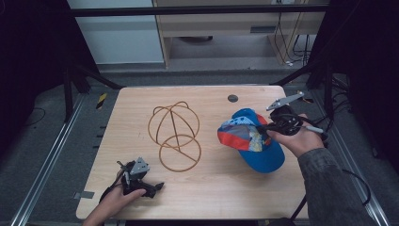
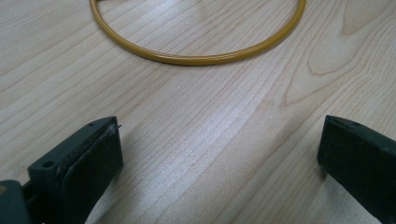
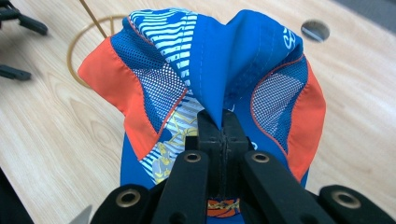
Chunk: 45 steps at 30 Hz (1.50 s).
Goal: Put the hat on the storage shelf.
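R claw (image 3: 219,123) pinching cap (image 3: 210,70); L claw (image 2: 219,154) wide.

Cap (image 3: 210,60) brim hidden – wire ring (image 2: 196,58) cut off at top.

blue cap (image 1: 256,141) with orange panels, striped print; gold wire frame (image 1: 175,136)

I work over a pale wooden table (image 1: 211,188) with a round dark hole (image 1: 232,98) near its far edge. Beyond the table stands a low cabinet (image 1: 226,28), with cables (image 1: 287,42) past the table's far right corner. A metal rail (image 1: 44,162) runs left of the table, and striped tape (image 1: 101,100) lies off its far left corner.
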Tool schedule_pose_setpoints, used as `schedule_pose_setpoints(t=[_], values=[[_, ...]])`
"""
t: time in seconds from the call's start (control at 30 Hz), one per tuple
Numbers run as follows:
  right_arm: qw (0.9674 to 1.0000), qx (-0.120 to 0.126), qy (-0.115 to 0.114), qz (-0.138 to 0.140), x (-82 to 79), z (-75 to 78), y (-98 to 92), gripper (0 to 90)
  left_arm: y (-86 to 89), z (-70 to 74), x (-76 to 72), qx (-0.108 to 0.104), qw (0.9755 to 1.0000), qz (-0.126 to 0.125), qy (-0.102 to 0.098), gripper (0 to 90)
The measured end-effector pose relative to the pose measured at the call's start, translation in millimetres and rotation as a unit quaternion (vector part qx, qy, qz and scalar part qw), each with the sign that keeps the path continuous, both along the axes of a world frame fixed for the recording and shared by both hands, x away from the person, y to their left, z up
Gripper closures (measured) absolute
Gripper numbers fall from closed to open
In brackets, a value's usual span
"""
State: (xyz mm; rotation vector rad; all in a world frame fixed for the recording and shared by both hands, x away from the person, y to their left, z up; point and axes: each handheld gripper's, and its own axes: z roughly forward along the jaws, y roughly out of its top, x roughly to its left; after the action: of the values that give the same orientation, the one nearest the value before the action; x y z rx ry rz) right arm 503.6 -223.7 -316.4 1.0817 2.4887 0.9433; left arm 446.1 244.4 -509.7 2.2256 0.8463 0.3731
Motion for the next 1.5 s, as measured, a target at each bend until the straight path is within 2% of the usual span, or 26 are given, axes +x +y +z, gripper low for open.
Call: schedule_pose_setpoints(t=[0.07,0.2,0.67,0.97,1.07,1.23,1.5], values=[[0.9999,0.007,-0.009,0.003,-2.8,10.0,2.3,90.0,0.0,0.0,-0.2,0.000,1.0000,0.001,-0.001,0.0],[0.9997,0.011,-0.020,0.005,-4.9,19.8,4.5,90.0,-0.1,0.0,-0.1,0.000,1.0000,0.002,-0.001,0.0],[0.9983,0.029,-0.046,0.020,-8.1,39.2,12.9,90.0,0.0,0.1,0.3,0.002,1.0000,0.000,-0.002,0.0],[0.9966,0.035,-0.071,0.022,-11.6,64.2,16.1,90.0,-0.1,0.1,0.1,0.001,1.0000,0.001,-0.001,0.0],[0.9963,0.036,-0.075,0.023,-11.9,69.2,17.5,90.0,-0.1,0.1,0.2,0.001,1.0000,0.001,-0.001,0.0],[0.9948,0.040,-0.090,0.024,-9.2,85.9,23.5,90.0,-0.1,0.1,0.2,0.001,1.0000,0.000,-0.001,0.0],[0.9933,0.048,-0.099,0.036,-5.7,95.3,37.3,90.0,0.0,0.4,0.2,0.003,1.0000,0.000,0.000,0.0]])
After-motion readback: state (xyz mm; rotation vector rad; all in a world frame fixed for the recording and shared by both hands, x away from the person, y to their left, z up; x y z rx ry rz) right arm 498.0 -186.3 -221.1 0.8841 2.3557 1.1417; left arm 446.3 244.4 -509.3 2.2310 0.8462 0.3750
